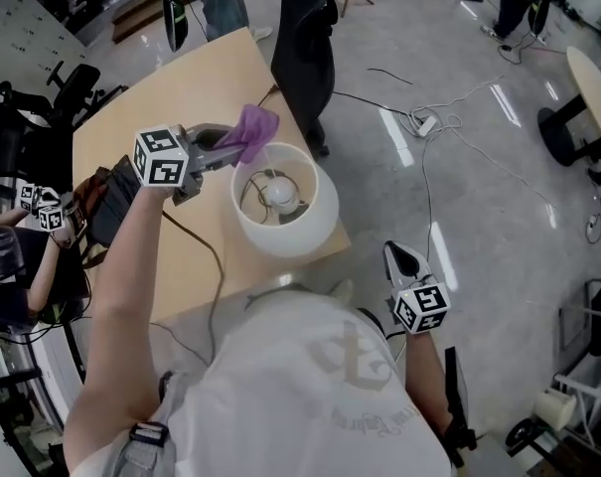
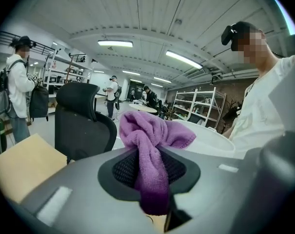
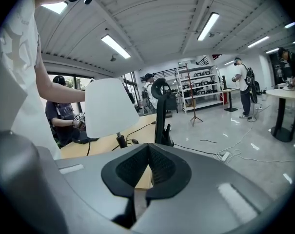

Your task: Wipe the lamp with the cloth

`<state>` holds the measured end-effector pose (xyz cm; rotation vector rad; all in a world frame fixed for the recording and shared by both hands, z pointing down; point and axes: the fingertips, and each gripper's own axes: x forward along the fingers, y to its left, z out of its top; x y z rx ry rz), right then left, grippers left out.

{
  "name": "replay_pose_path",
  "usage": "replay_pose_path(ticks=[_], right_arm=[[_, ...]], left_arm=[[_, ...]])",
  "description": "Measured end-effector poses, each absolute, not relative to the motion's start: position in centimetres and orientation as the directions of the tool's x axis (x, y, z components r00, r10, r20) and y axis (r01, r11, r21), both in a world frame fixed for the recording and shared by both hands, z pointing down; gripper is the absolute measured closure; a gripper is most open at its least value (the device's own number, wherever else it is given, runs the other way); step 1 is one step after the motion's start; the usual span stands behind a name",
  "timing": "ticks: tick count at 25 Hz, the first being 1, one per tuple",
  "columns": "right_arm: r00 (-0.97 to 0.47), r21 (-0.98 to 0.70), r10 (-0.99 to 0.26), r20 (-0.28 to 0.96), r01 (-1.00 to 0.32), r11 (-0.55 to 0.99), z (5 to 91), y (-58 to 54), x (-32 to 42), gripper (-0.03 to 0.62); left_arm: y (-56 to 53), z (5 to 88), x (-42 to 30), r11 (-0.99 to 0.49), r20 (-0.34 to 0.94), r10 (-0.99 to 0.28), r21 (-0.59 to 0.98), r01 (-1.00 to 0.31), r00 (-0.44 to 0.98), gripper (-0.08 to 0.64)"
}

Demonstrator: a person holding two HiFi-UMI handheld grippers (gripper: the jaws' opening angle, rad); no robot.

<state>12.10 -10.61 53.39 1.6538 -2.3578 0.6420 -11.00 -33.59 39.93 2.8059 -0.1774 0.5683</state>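
Observation:
The white lamp shade (image 1: 315, 217) stands near the right edge of the wooden table (image 1: 131, 107), its bulb (image 1: 280, 194) visible from above. My left gripper (image 1: 238, 145) is shut on a purple cloth (image 1: 252, 127), held just over the shade's far-left rim. In the left gripper view the cloth (image 2: 152, 135) bulges out of the left gripper (image 2: 153, 155), with the shade's rim (image 2: 213, 141) right behind it. My right gripper (image 1: 399, 258) hangs off the table's right side over the floor, shut and empty. The right gripper view looks past the right gripper (image 3: 148, 149) to the lamp shade (image 3: 108, 106) at the left.
A black office chair (image 1: 305, 48) stands at the table's far edge. A power strip (image 1: 425, 123) and cables lie on the floor to the right. A black bag (image 1: 113, 199) sits on the table's left side beside a seated person (image 1: 22, 266). The lamp cord (image 1: 217, 266) trails toward me.

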Motion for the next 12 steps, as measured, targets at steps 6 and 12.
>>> replay_pose_path(ticks=[6, 12], right_arm=[[-0.301, -0.216, -0.854, 0.424, -0.95, 0.228, 53.8, -9.5, 12.5, 0.578], [-0.271, -0.216, -0.858, 0.436, -0.957, 0.193, 54.2, -8.8, 12.3, 0.578]], left_arm=[[-34.7, 45.4, -10.6, -0.943, 0.512, -0.008, 0.282, -0.177, 0.859, 0.466], [-35.7, 50.2, -10.9, -0.93, 0.604, 0.015, 0.302, -0.212, 0.797, 0.465]])
